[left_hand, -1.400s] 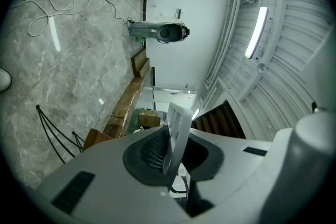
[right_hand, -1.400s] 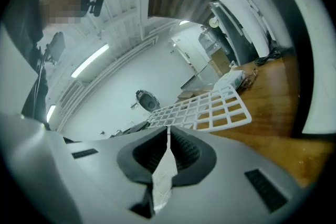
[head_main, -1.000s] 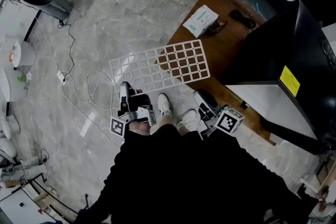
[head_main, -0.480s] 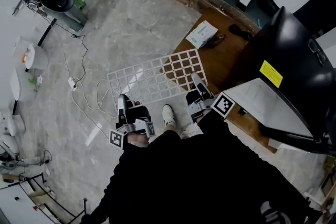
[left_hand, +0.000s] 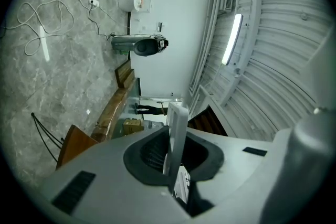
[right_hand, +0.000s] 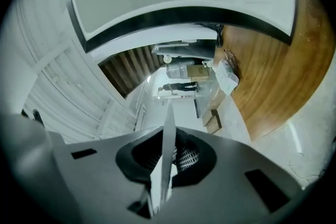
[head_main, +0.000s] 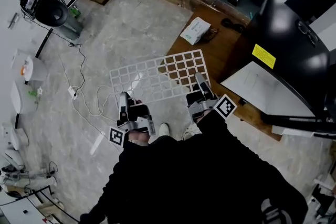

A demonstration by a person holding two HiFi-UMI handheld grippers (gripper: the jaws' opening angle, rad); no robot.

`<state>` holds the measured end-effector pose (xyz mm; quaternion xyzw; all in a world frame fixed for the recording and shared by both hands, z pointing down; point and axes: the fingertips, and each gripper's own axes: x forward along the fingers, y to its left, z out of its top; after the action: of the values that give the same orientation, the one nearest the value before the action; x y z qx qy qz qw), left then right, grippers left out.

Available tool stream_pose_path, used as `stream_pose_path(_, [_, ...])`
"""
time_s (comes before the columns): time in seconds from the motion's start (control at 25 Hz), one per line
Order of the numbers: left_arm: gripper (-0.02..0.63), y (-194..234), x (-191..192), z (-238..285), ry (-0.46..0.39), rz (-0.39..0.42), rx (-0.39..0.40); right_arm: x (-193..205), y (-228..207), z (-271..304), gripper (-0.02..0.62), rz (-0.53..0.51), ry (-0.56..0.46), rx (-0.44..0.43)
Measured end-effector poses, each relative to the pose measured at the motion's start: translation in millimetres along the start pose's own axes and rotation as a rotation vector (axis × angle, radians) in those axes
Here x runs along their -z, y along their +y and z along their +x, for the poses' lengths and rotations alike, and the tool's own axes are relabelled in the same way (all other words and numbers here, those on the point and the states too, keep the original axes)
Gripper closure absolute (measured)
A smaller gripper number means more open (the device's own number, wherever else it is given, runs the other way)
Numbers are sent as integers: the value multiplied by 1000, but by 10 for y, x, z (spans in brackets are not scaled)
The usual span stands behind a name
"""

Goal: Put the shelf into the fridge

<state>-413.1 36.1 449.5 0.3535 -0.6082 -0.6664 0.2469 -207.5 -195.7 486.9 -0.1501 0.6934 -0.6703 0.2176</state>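
Looking down in the head view, the white wire shelf [head_main: 157, 77] hangs over the floor, short of the black fridge [head_main: 286, 60], with the left gripper [head_main: 124, 98] and right gripper [head_main: 200, 80] on its near edge. Left gripper view: jaws pinch the edge bar, having just nipped slightly tighter. Right gripper view: jaws have just been closing, with the rim between them (a thin bite), so I judge the shelf could twist loose.

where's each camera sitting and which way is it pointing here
Head view: on the person's head, looking steeply down at the white shelf and fridge; shows dark clothing, left gripper, right gripper.
Left gripper view: rides the left gripper, looks along jaws clamped on the shelf's edge, across the room.
Right gripper view: rides the right gripper, whose jaws have just been closing onto the shelf's edge, facing the fridge.
Shared: both gripper views show the shelf's edge.
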Motion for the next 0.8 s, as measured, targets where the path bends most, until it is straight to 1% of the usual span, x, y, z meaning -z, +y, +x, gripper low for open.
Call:
stream_pose_path(0.2, [574,22,-72,67,97,3,-7,116,116,-274,565,-16,-106,-4])
stream_pose_path(0.4, [574,68,-94,110,236,34,-21,279,103,-617,565,-20,-231,10])
stream_pose_path(0.52, [574,100,-32,109,318,21,-24,335,130,-866,565,-44,-314,32])
stream_pose_path(0.64, [574,93,115,66,420,-18,-26,367,242,-1202,565,-82,-419,63])
stream_pose_path(0.8, [574,139,485,-36,561,-69,-31,340,364,-1734,566,-114,-562,78])
